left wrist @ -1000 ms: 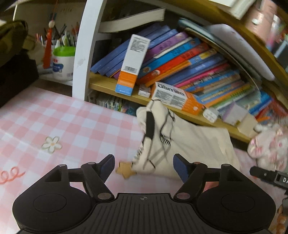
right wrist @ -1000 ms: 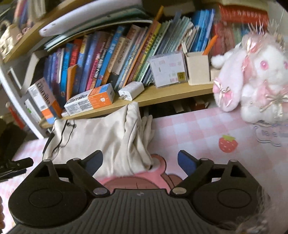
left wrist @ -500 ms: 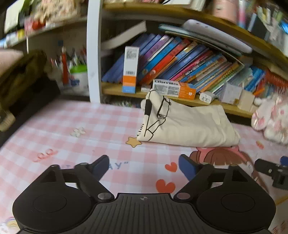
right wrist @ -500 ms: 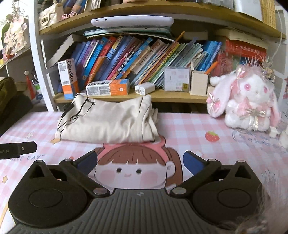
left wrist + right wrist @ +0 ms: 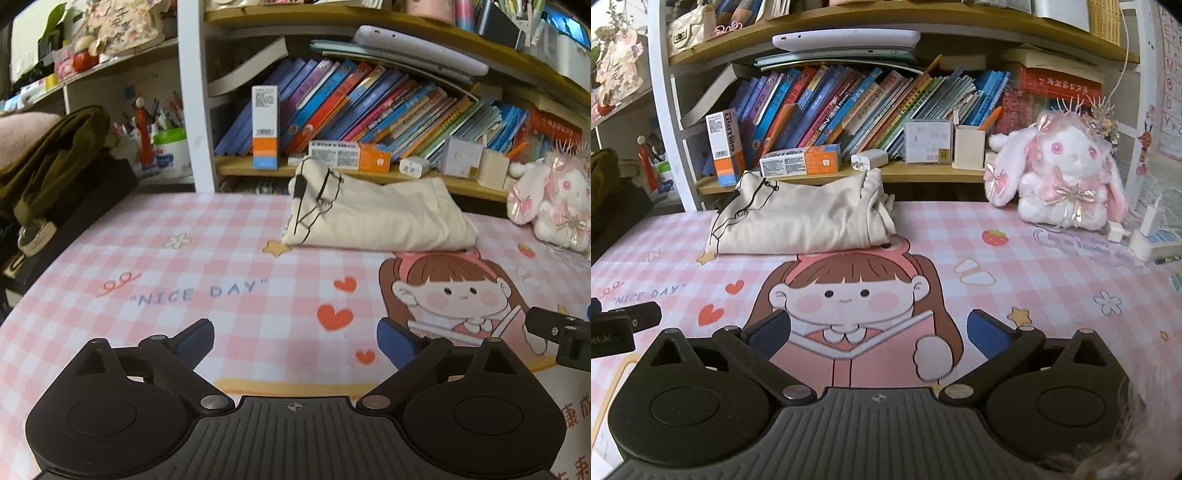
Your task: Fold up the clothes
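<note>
A cream garment with black line print [image 5: 376,216] lies folded in a compact bundle at the back of the pink checked desk mat [image 5: 236,266], against the bookshelf; it also shows in the right wrist view [image 5: 801,221]. My left gripper [image 5: 295,338] is open and empty, well back from the bundle near the mat's front. My right gripper [image 5: 879,328] is open and empty too, over the cartoon girl print, far from the garment. Part of the right gripper shows at the right edge of the left wrist view [image 5: 557,328].
A low wooden shelf [image 5: 923,171] with leaning books and boxes runs behind the garment. A white and pink plush rabbit [image 5: 1060,177] sits at the back right, with a white charger [image 5: 1152,236] beside it. A dark olive bag [image 5: 48,158] lies at the left.
Both grippers have pulled back from the folded garment towards the front of the mat. The garment lies where it was, free of both grippers.
</note>
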